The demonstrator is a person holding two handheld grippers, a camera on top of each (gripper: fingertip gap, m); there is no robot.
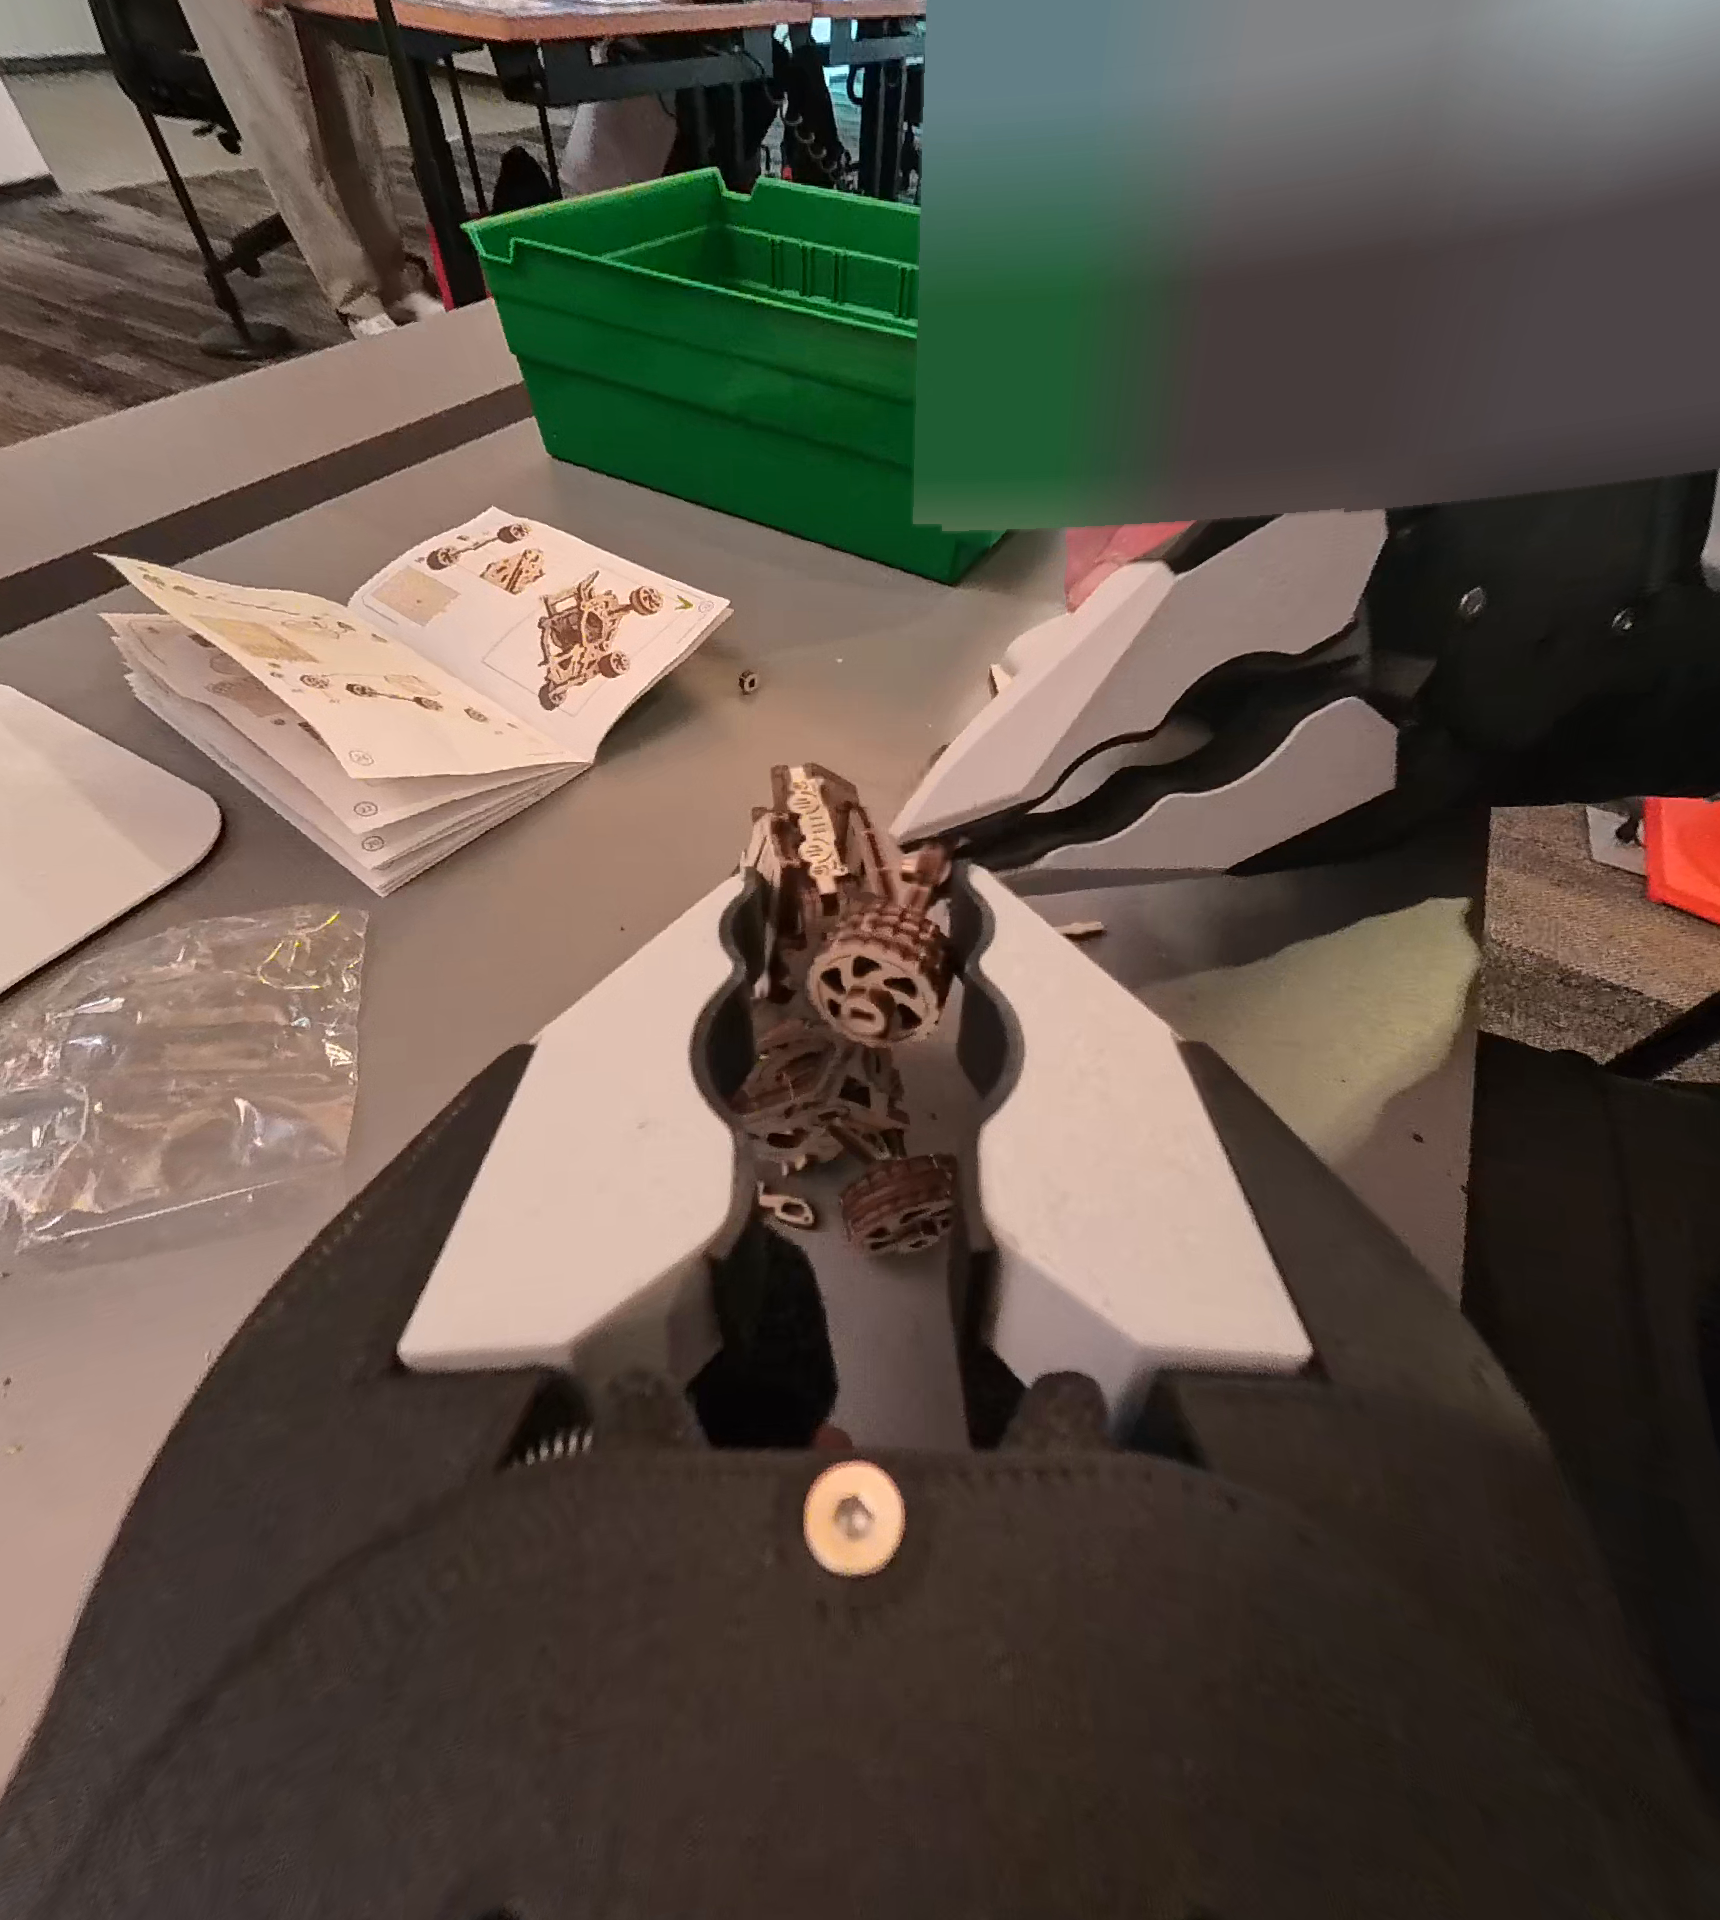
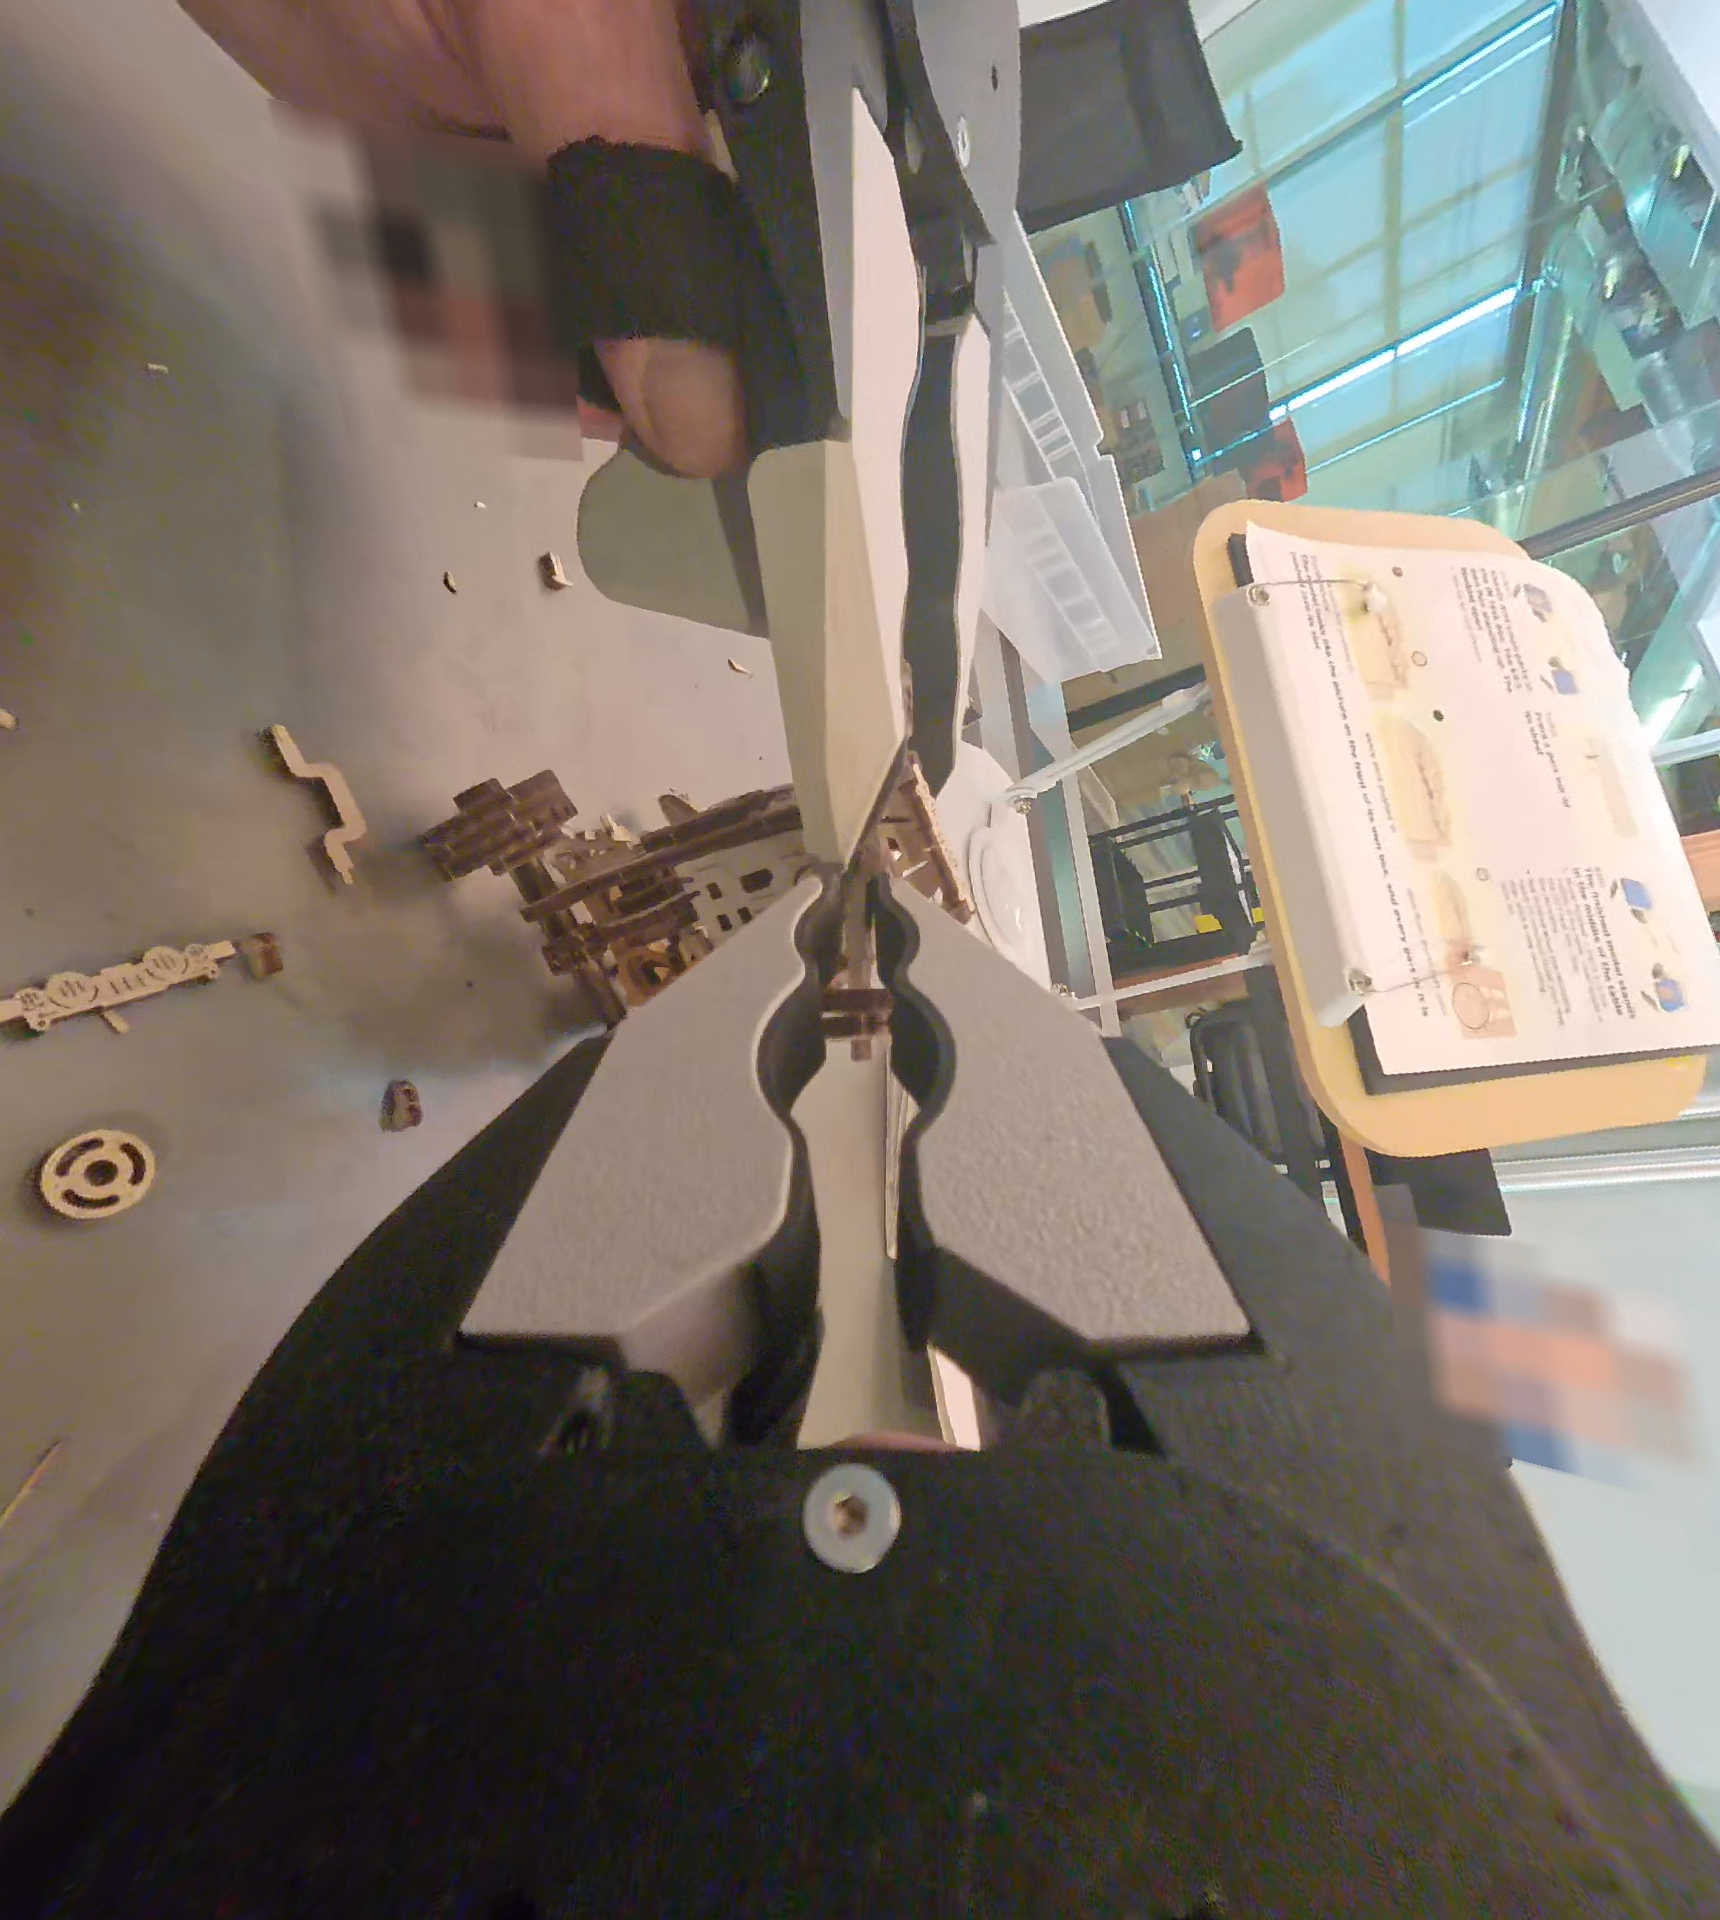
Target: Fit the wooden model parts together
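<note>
The half-built brown laser-cut wooden vehicle model (image 1: 840, 883) is held up off the grey table (image 1: 544, 997), clamped between the tips of the left gripper (image 1: 851, 904), whose jaws are closed on the model's frame. One ribbed wooden wheel (image 1: 877, 971) is already mounted and faces the left wrist camera. From 2 o'clock in that view the right gripper (image 1: 929, 821) is brought in, tip touching the model's upper end. In the right wrist view the right gripper (image 2: 851, 904) has its jaws nearly shut on a small dark wooden piece (image 2: 854, 1013), which is pinched at the meeting point with the model (image 2: 669, 894).

Progress is judged as mid-assembly: frame and at least one wheel are fitted, and the small piece appears to be in the middle of being seated. Still loose on the table: a second ribbed wheel (image 1: 900, 1205) at 6 o'clock below the model, a round spoked wooden disc (image 2: 95, 1169) at 8 o'clock in the right view, a long flat ornamented wooden strip (image 2: 108, 982) at 9 o'clock, and a zigzag wooden bracket (image 2: 321, 805). So several parts are left to fit.

An open paper instruction booklet (image 1: 420, 686) lies at 10 o'clock in the left view, a crumpled clear plastic bag (image 1: 170, 1060) at 9 o'clock, and a green plastic bin (image 1: 721, 343) at 12 o'clock.
</note>
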